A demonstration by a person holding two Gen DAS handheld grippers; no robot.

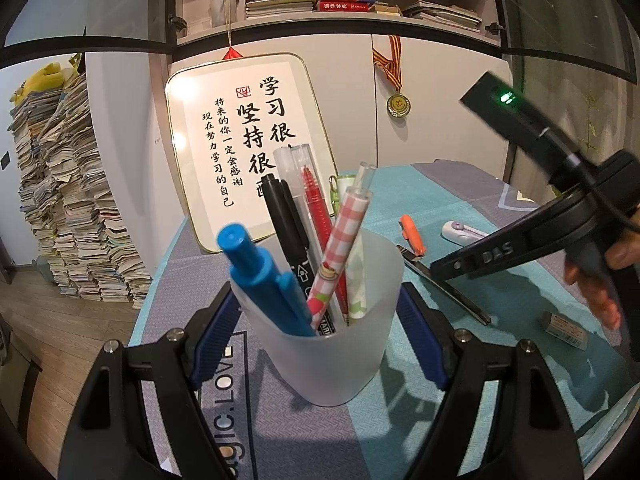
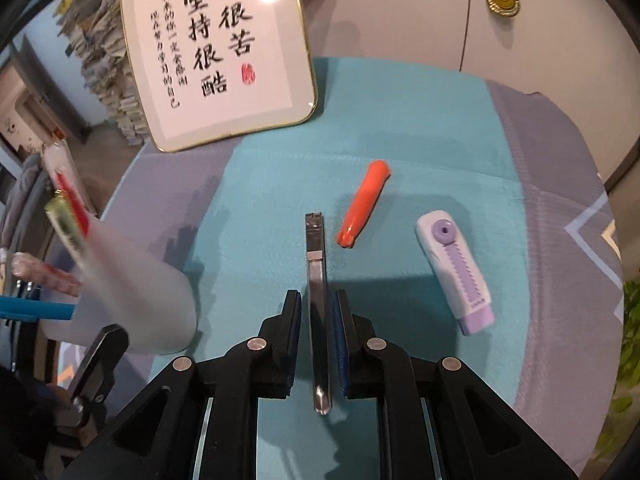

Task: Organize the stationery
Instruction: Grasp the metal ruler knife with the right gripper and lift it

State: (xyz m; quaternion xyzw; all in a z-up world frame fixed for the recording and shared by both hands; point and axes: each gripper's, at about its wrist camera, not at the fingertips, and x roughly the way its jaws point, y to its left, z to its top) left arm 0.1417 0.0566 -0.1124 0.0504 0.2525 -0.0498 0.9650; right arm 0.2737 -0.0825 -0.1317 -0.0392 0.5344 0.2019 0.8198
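We work on a table covered by a teal and grey cloth (image 2: 400, 120), with a framed calligraphy board (image 2: 216, 52) leaning at its far edge. Our left gripper (image 1: 320, 344) clamps its blue pads on both sides of a frosted pen cup (image 1: 340, 360) and holds it upright on the cloth. The cup already carries a good share of the job: a blue pen (image 1: 264, 280), a black marker (image 1: 286, 224), a red pen (image 1: 316, 196) and a checked pen (image 1: 340, 248) stand in it.

Four things lie loose on the cloth, so we judge the task roughly half done. Our right gripper (image 2: 319, 344) straddles a slim metal cutter (image 2: 317, 300); its jaws are narrow, but a gap shows on each side, so nothing is gripped yet. Beyond it lies an orange cap (image 2: 362, 206), to its right a purple and white correction tape (image 2: 456, 268), and nearer us a small eraser (image 1: 564, 330). Nothing blocks the way to the cup, though the crowded pens leave little room.
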